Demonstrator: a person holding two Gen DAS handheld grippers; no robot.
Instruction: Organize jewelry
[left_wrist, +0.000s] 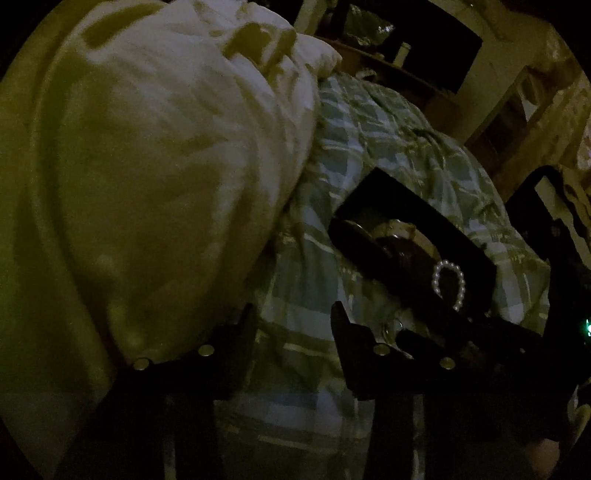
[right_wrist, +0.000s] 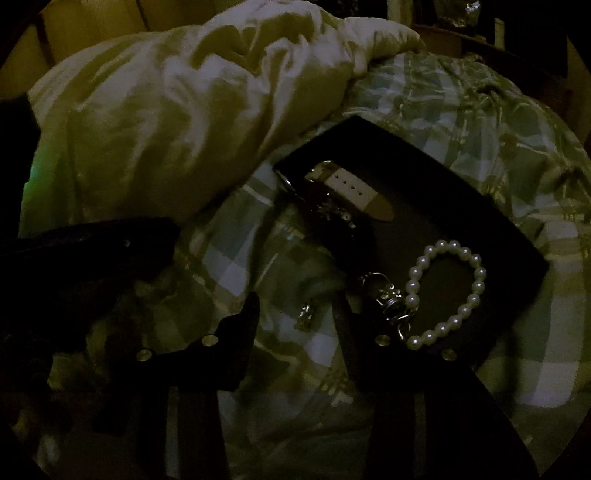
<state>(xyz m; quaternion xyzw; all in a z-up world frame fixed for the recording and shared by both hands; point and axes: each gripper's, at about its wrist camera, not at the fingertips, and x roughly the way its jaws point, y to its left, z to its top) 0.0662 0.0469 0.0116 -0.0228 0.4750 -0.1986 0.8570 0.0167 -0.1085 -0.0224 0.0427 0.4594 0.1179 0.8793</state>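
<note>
A flat black jewelry box (right_wrist: 480, 206) lies on a plaid bedcover. In it are a white-strapped watch (right_wrist: 354, 188), a dark beaded piece (right_wrist: 332, 212) and a pearl bracelet (right_wrist: 447, 291). A silver key ring with charms (right_wrist: 388, 299) lies at the box's near edge, and a small silver piece (right_wrist: 308, 317) lies on the cover. My right gripper (right_wrist: 295, 314) is open just above that piece. My left gripper (left_wrist: 293, 321) is open and empty over the cover, left of the box (left_wrist: 417, 206) and pearl bracelet (left_wrist: 448, 282).
A crumpled white duvet (right_wrist: 177, 110) is heaped at the left and back, against the box's far corner. The plaid bedcover (right_wrist: 498, 122) spreads right and forward. The left gripper's dark body (right_wrist: 85, 251) shows at the left. Dark furniture (left_wrist: 424, 44) stands behind the bed.
</note>
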